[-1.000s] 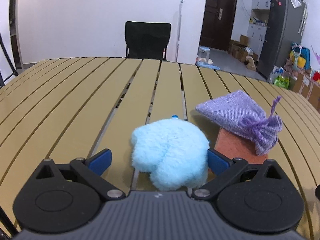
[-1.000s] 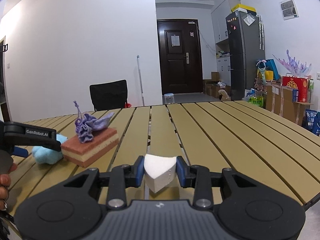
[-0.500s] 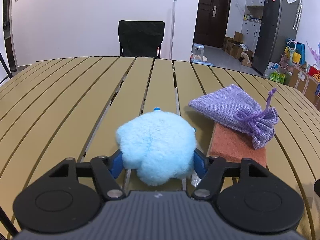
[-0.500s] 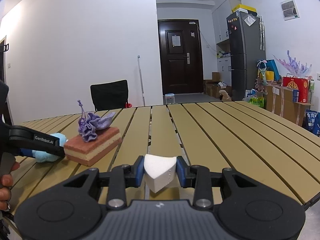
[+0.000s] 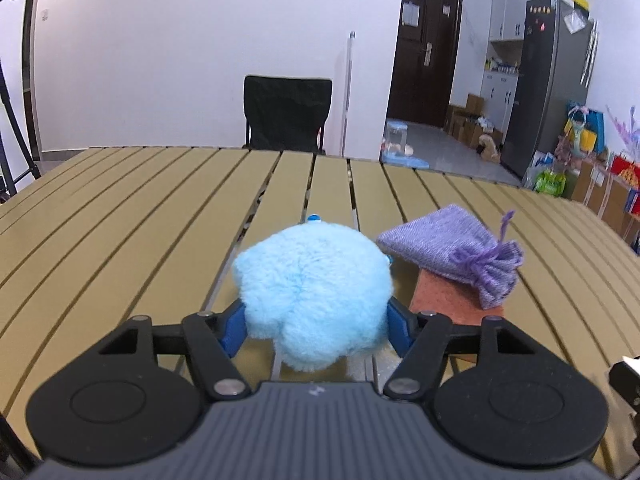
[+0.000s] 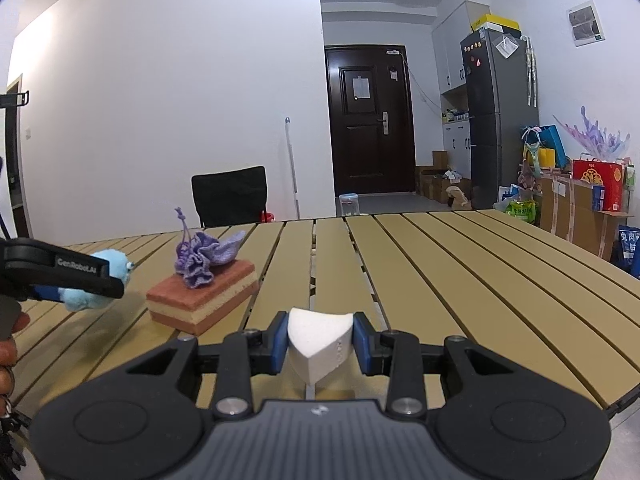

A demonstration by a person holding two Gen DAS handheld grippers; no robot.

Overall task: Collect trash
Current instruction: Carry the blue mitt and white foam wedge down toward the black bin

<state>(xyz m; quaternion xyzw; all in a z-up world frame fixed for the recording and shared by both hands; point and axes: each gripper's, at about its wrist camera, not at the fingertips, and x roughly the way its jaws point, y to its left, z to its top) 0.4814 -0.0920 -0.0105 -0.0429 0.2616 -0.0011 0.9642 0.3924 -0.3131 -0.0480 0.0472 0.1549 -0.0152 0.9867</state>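
Observation:
My left gripper [image 5: 314,326] is shut on a fluffy light-blue plush toy [image 5: 314,284] and holds it above the slatted table [image 5: 120,216]. The right wrist view shows the same gripper [image 6: 116,284] with the plush [image 6: 84,298] lifted off the table at the left. My right gripper [image 6: 320,346] is shut on a white wedge-shaped foam piece [image 6: 318,340] just above the table. A purple drawstring pouch [image 5: 456,252] lies on an orange-and-yellow sponge [image 6: 202,298] between the two grippers.
A black chair [image 5: 286,118] stands behind the table's far edge. A dark door [image 6: 370,120], a fridge [image 6: 498,120] and boxes and bags [image 6: 592,196] stand at the right of the room. A person's fingers [image 6: 8,344] show at the left edge.
My left gripper closed on the blue plush toy and lifted it off the table. My right gripper stayed shut on the white foam piece.

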